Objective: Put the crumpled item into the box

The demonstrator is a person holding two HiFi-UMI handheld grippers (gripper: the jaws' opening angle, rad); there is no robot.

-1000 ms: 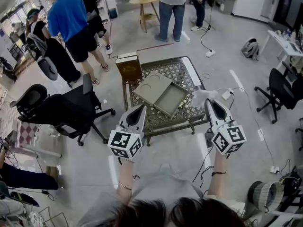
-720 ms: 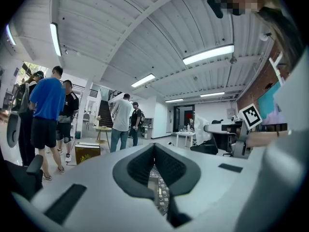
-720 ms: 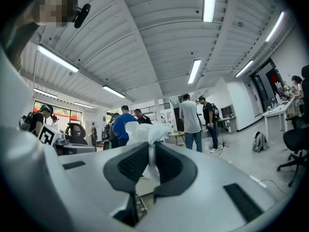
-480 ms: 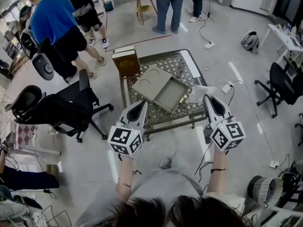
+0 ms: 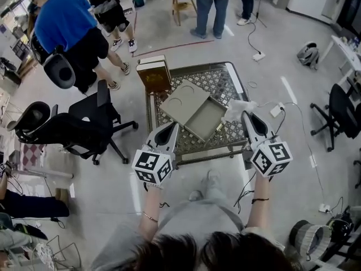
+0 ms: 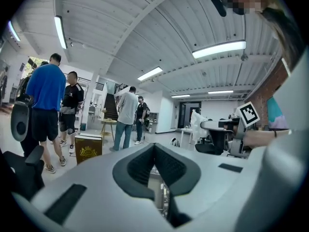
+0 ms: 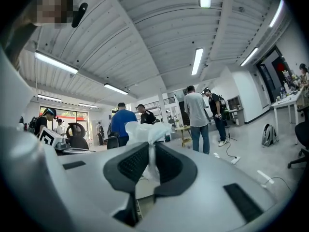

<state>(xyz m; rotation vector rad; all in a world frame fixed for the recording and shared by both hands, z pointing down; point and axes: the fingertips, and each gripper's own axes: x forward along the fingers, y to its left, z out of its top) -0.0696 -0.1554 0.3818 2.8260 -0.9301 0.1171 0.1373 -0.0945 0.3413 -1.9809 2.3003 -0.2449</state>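
A white crumpled item (image 5: 239,108) sticks out past the tips of my right gripper (image 5: 246,117), above the table's right edge. In the right gripper view the crumpled item (image 7: 145,131) is pinched between the dark pads, so my right gripper (image 7: 150,151) is shut on it. The grey open box (image 5: 204,118) lies on the patterned table (image 5: 216,150), just left of that gripper, with its lid (image 5: 181,101) resting against its far left side. My left gripper (image 5: 171,130) hovers over the table's near left edge. Its jaws meet with nothing between them (image 6: 154,148).
A brown box (image 5: 153,75) stands at the table's far left corner. A black office chair (image 5: 67,130) is left of the table. Several people stand beyond it, one in a blue shirt (image 5: 65,18). Cables (image 5: 280,107) trail on the floor to the right.
Both grippers hold the same poses by the table's near edge, the right one still gripping the crumpled item. The head view has shifted a little. The person in blue has moved.
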